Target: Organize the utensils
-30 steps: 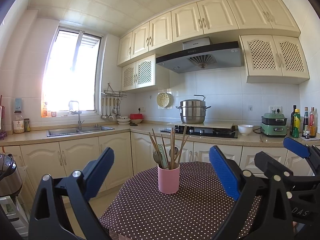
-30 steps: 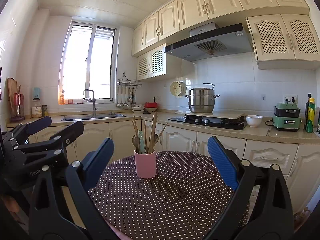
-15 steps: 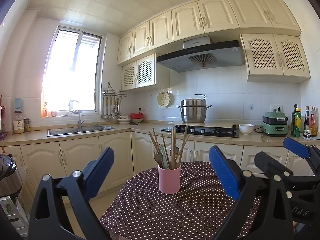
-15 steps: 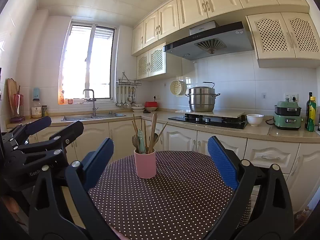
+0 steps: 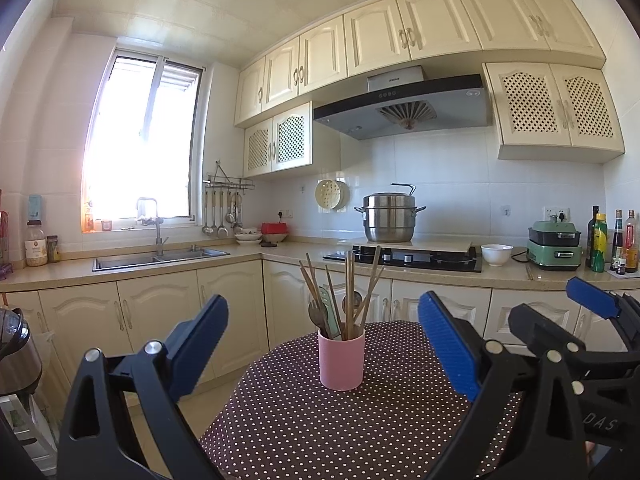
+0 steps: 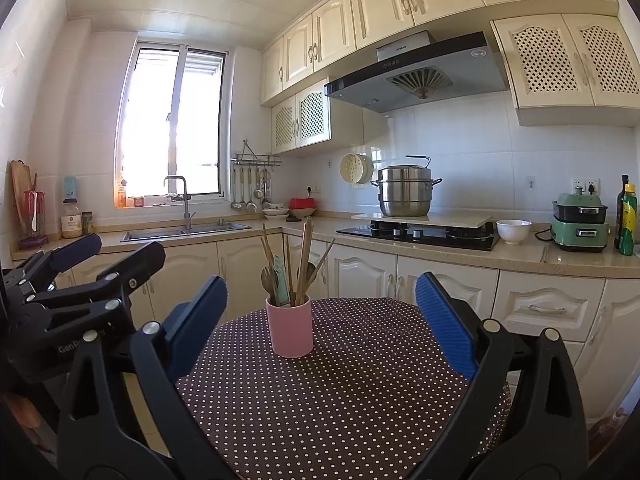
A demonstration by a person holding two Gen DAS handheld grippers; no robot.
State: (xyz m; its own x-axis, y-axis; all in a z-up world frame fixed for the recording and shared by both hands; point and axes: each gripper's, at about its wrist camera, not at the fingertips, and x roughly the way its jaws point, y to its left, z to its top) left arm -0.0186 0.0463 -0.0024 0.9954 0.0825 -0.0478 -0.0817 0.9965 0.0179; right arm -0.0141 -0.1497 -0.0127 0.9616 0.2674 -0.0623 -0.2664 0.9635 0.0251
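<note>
From my left camera, the left hand-held gripper (image 5: 322, 344) sits nearest the lens with its blue-padded fingers (image 5: 198, 344) spread wide and nothing between them. My right hand-held gripper (image 6: 320, 322) is just the same in its own view: fingers (image 6: 446, 324) far apart, gripping nothing. Each tool also shows in the other's camera, the right one at the right edge of the left view and the left one at the left edge of the right view, so I have them side by side and level.

Both are held low over the near rim of a round counter covered by a brown cloth with white dots (image 5: 360, 420). Further in, well clear of either set of pads, stands a pink cup (image 5: 341, 358), upright on the cloth. It holds the utensils (image 5: 344, 300): several wooden chopsticks fanned outward, a green-handled piece, and what I take for two spoon bowls facing up, though they are small at this range.

Beyond that runs the kitchen counter (image 6: 520, 258) with cream cabinets below it. On it I see a double sink (image 5: 160, 258) under the bright window, a black hob (image 6: 420, 236) with a steel steamer pot (image 6: 406, 192) behind it, a white bowl (image 6: 513, 231), a green appliance (image 6: 580, 222) and bottles at the far right.
</note>
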